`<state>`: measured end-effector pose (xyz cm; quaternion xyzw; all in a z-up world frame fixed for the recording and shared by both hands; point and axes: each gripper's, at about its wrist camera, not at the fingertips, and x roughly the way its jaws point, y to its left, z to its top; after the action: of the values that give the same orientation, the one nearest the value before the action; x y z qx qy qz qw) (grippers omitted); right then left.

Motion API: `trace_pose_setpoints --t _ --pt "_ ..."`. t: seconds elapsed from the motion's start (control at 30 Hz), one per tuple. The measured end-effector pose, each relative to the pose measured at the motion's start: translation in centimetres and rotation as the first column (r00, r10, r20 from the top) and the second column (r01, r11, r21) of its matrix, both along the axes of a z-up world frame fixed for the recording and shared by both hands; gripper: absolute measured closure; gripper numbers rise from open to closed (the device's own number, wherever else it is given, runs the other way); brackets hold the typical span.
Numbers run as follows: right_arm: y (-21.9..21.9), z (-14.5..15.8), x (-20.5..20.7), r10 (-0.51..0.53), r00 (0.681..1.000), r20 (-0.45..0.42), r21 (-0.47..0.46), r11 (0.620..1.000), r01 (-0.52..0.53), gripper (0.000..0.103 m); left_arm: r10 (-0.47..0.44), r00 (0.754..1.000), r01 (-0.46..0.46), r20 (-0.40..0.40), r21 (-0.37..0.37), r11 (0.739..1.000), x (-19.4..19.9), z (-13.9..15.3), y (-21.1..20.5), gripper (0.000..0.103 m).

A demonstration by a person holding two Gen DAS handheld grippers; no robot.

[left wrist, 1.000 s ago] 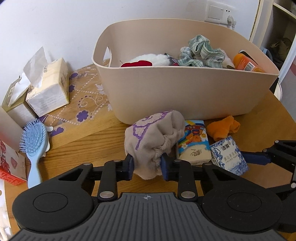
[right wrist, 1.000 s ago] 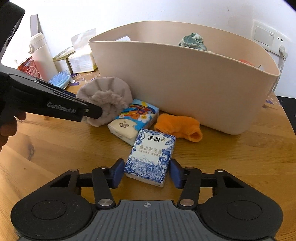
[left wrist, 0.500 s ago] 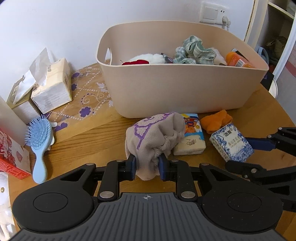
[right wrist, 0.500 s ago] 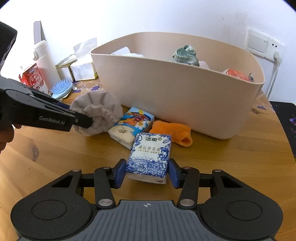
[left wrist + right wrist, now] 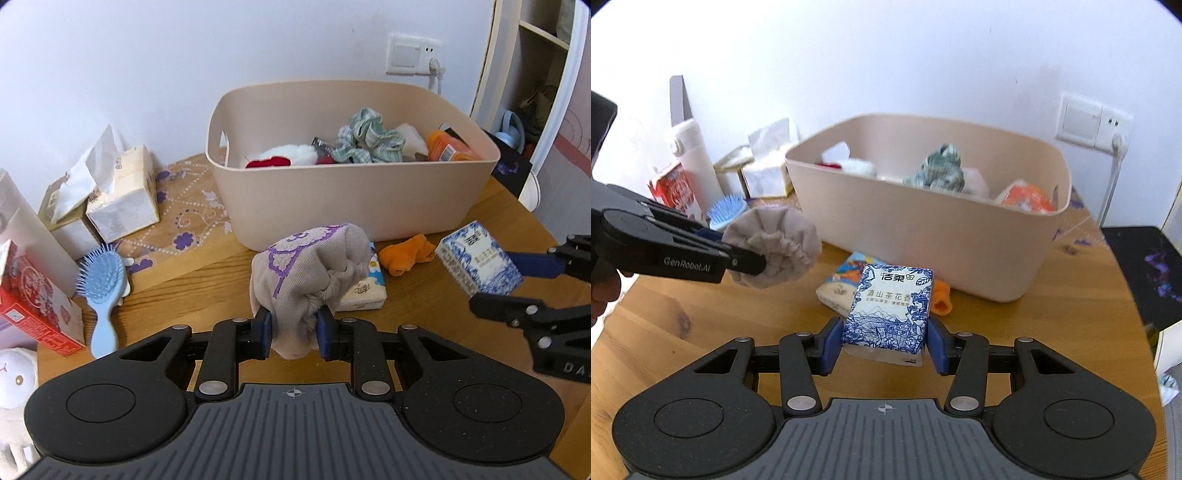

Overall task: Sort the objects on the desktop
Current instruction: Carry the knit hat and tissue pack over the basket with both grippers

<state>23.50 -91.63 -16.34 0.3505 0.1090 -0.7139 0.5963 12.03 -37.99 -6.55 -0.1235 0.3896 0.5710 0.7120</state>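
Note:
My left gripper [image 5: 294, 332] is shut on a beige cloth pouch [image 5: 309, 273] with purple embroidery, held off the wooden table; the pouch [image 5: 774, 250] also shows in the right wrist view. My right gripper [image 5: 885, 345] is shut on a blue-and-white tissue pack [image 5: 890, 308], lifted above the table; this pack [image 5: 478, 258] appears at the right of the left wrist view. A beige bin [image 5: 354, 199] stands behind, holding a green checked cloth [image 5: 365, 138], a white plush and an orange packet. A colourful tissue pack [image 5: 364, 291] and an orange cloth [image 5: 404, 254] lie on the table before the bin.
At the left are tissue boxes [image 5: 118, 199], a blue hairbrush [image 5: 100, 291], a red box [image 5: 35, 306] and a white bottle [image 5: 690, 162]. A wall socket with a plug [image 5: 412, 59] sits behind the bin. A dark mat [image 5: 1148, 273] lies at the right.
Both grippers have risen with their loads: the pouch and the blue-and-white pack are off the table. The left jaws closed tighter on the pouch, and more of the bin's inside shows.

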Motion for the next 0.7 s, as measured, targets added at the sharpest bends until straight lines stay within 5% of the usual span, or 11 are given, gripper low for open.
trace_pose_setpoints --t 0.7 --pt "1.8 6.5 -3.8 -0.073 0.986 -0.148 -0.121 0.991 0.055 0.057 -0.128 0.992 0.125 0.004 0.2 0.972 2.1 7.3 -0.2 0.08"
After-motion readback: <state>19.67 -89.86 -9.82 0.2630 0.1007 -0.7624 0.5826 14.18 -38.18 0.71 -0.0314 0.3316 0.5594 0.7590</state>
